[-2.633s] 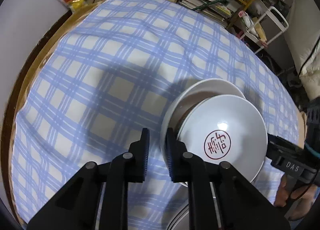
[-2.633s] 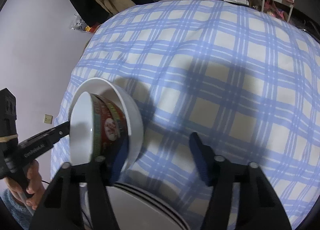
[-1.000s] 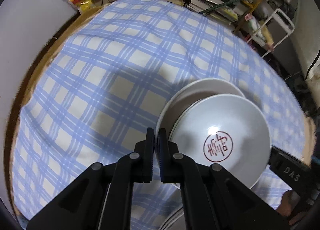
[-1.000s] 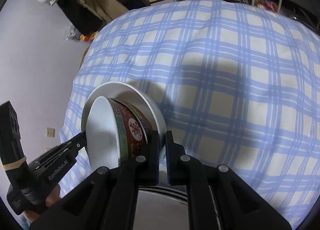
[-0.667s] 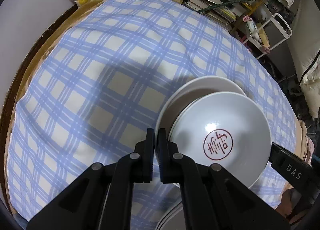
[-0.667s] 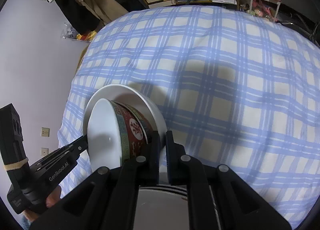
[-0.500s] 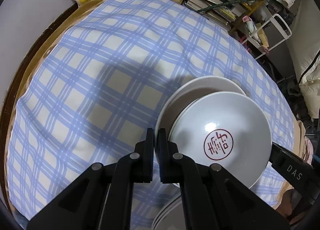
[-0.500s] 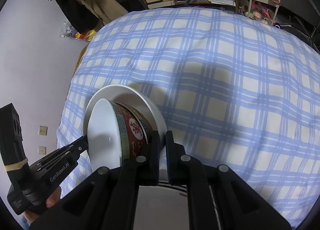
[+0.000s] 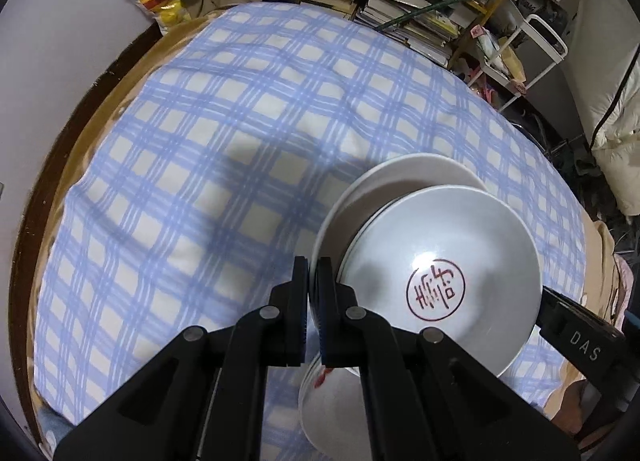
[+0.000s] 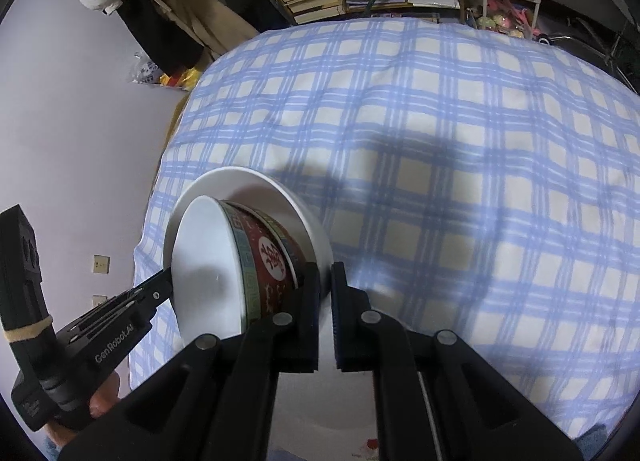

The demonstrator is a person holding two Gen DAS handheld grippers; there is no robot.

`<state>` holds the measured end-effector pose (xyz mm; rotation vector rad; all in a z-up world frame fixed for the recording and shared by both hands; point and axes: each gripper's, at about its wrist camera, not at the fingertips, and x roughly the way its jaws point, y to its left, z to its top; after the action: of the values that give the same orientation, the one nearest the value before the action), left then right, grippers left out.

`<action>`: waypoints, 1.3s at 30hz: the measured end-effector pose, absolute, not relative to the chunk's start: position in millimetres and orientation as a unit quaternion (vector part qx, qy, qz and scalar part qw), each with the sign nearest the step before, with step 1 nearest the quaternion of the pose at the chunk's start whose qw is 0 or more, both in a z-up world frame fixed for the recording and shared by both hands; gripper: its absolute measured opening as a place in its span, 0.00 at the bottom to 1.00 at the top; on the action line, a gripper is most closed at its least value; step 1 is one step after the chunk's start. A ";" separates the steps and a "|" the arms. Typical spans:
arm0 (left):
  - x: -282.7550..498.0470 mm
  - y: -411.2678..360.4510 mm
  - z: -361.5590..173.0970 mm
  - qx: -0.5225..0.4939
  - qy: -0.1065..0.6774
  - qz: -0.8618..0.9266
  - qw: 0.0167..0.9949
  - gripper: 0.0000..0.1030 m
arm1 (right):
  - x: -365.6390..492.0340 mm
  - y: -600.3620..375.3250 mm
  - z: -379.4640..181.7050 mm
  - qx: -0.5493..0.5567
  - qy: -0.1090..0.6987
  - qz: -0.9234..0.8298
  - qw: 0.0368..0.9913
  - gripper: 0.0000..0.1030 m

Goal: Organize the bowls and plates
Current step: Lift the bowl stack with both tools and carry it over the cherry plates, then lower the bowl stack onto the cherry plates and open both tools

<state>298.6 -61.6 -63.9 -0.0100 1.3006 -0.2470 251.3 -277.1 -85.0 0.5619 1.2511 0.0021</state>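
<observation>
Round glossy plate [image 9: 384, 189] lifted higher (bowl [image 9: 440, 257] aboard)

Matte black left gripper [image 9: 313, 293]: two flat ribbed fingers on angular linkage arms, round silver pivot screws. Right gripper [image 10: 325, 301] of the same build, pads faintly blue-edged. White lettering on the housings, "DAS" at 4 o'clock, "GenRobot.AI" at 8 o'clock. Tan band around black handle; bare skin below.
</observation>
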 end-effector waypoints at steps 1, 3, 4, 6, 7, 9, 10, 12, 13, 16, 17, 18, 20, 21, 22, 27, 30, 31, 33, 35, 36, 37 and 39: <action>294.4 -61.3 -60.1 -0.005 0.602 -0.114 0.790 0.01 | 246.0 -276.8 -80.7 0.261 0.576 0.000 0.775 0.10; 286.1 -59.4 -53.0 -0.010 0.600 -0.115 0.792 0.01 | 238.1 -274.0 -69.4 0.246 0.567 -0.001 0.786 0.10; 283.1 -57.7 -50.7 -0.016 0.599 -0.114 0.792 0.01 | 233.6 -273.9 -64.6 0.243 0.561 -0.001 0.791 0.10; 272.8 -57.5 -46.8 -0.014 0.598 -0.109 0.794 0.01 | 226.1 -274.3 -60.7 0.251 0.562 -0.002 0.788 0.10; 267.8 -57.4 -46.3 -0.012 0.599 -0.110 0.793 0.01 | 221.4 -274.4 -59.8 0.252 0.562 -0.001 0.788 0.10; 256.7 -56.7 -47.1 -0.011 0.603 -0.112 0.790 0.01 | 209.7 -273.4 -59.1 0.249 0.564 -0.001 0.788 0.10; 251.7 -57.1 -47.9 -0.008 0.604 -0.112 0.789 0.01 | 203.0 -274.2 -60.1 0.252 0.565 -0.002 0.785 0.10; 240.6 -58.6 -51.8 -0.001 0.608 -0.109 0.787 0.01 | 192.0 -274.1 -64.5 0.258 0.568 -0.002 0.782 0.10; 235.6 -59.1 -54.5 0.001 0.610 -0.109 0.785 0.01 | 185.1 -274.5 -69.1 0.262 0.569 -0.003 0.779 0.10; 220.6 -59.6 -66.5 0.008 0.619 -0.105 0.778 0.01 | 168.7 -275.4 -80.4 0.270 0.575 -0.005 0.773 0.10; 217.1 -59.6 -70.9 0.009 0.622 -0.104 0.776 0.01 | 163.9 -274.4 -85.6 0.272 0.577 -0.006 0.770 0.10; 214.0 -59.7 -75.9 0.009 0.627 -0.104 0.772 0.02 | 160.1 -273.9 -89.8 0.273 0.579 -0.007 0.768 0.10; 209.8 -58.7 -84.7 0.007 0.633 -0.108 0.766 0.02 | 154.2 -272.3 -98.3 0.270 0.582 -0.011 0.767 0.10; 208.2 -57.8 -89.6 0.004 0.636 -0.109 0.764 0.02 | 151.6 -270.6 -100.9 0.265 0.582 -0.011 0.769 0.09; 207.0 -56.8 -93.2 0.001 0.638 -0.107 0.763 0.02 | 150.2 -268.5 -104.6 0.256 0.584 -0.009 0.770 0.09; 201.1 -55.2 -96.8 0.005 0.628 -0.115 0.770 0.03 | 143.9 -271.4 -116.5 0.261 0.580 0.004 0.772 0.09; 200.9 -54.0 -88.1 0.014 0.607 -0.117 0.786 0.07 | 144.7 -271.6 -116.4 0.252 0.582 0.015 0.773 0.09; 200.9 -54.3 -85.0 0.018 0.602 -0.119 0.790 0.08 | 145.2 -271.5 -115.5 0.250 0.582 0.015 0.773 0.09; 201.4 -55.3 -80.7 0.030 0.595 -0.119 0.795 0.09 | 145.0 -270.8 -108.1 0.241 0.571 0.011 0.785 0.09; 199.5 -55.5 -75.8 0.048 0.585 -0.112 0.802 0.11 | 147.1 -268.5 -98.2 0.222 0.563 0.011 0.796 0.09; 198.9 -55.0 -73.6 0.055 0.580 -0.106 0.806 0.12 | 147.4 -268.6 -93.9 0.217 0.559 0.012 0.800 0.09; 197.6 -53.6 -71.1 0.059 0.576 -0.100 0.809 0.12 | 147.0 -269.0 -88.9 0.216 0.555 0.013 0.803 0.09; 190.9 -49.6 -63.2 0.054 0.566 -0.097 0.817 0.13 | 144.9 -272.1 -81.9 0.239 0.546 0.016 0.803 0.09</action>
<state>190.9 -49.6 -63.2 0.1158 1.2065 -0.2059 144.9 -272.1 -81.9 0.5113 1.1697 0.0353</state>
